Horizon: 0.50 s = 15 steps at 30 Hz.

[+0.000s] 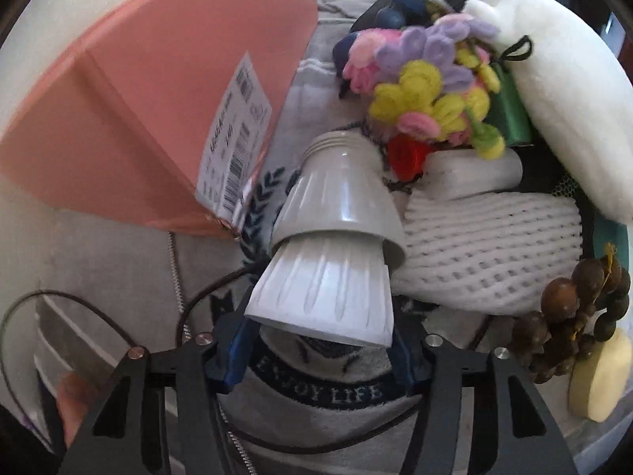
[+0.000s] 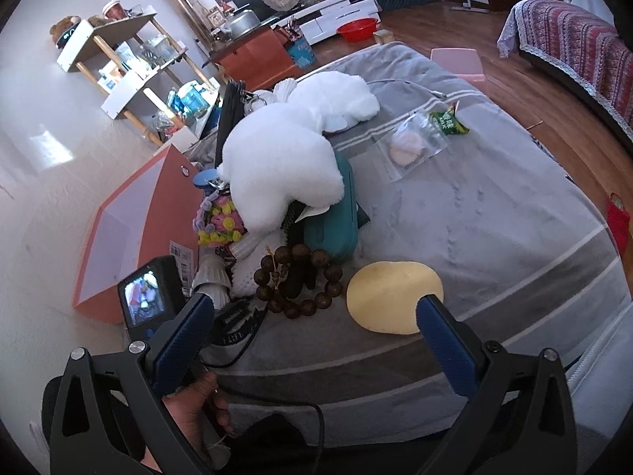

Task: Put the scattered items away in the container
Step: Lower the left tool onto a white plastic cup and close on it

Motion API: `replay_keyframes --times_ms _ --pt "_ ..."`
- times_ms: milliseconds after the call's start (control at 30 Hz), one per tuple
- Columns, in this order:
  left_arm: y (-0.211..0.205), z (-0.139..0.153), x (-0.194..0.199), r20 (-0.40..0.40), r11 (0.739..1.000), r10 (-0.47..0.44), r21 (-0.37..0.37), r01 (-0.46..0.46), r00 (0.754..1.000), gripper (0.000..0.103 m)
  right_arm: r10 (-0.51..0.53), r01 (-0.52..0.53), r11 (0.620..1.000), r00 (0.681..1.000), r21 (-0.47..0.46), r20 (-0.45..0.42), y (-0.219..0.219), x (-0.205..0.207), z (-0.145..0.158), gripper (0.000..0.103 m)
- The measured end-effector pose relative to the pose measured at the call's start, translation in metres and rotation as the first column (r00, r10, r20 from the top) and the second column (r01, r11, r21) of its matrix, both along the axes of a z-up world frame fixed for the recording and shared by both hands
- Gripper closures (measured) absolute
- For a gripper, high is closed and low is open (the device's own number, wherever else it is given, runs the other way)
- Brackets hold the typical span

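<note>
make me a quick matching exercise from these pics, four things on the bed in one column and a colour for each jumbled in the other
Things:
1. stacked ribbed cups
2. bead bracelet
3. storage box
4. plush toy

Colours:
A. dark brown
B. salmon pink
C. fluffy white
D. grey over white

Pairs: 1-D, 2-A, 3-B, 4-C

The left gripper is shut on the stacked ribbed cups; the right gripper is open.

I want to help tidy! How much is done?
Nothing shows inside the pink box yet. The left gripper holds stacked cups. The right gripper is open, empty. Beads, potato and plush remain on the bed.
</note>
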<state>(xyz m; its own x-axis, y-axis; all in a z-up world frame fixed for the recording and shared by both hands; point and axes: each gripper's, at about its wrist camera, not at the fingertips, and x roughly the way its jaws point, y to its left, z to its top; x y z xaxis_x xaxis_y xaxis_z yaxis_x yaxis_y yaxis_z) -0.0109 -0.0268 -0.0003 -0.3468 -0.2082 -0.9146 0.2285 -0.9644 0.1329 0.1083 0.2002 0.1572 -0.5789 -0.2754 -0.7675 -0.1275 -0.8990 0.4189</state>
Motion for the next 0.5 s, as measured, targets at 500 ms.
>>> replay_keyframes --times_ms 500 --pt "0.033 0.054 0.053 -0.088 0.992 -0.113 -0.073 0.107 0.99 0.047 -0.001 0.001 0.999 1.0 -0.033 0.001 0.002 0.001 0.0 0.001"
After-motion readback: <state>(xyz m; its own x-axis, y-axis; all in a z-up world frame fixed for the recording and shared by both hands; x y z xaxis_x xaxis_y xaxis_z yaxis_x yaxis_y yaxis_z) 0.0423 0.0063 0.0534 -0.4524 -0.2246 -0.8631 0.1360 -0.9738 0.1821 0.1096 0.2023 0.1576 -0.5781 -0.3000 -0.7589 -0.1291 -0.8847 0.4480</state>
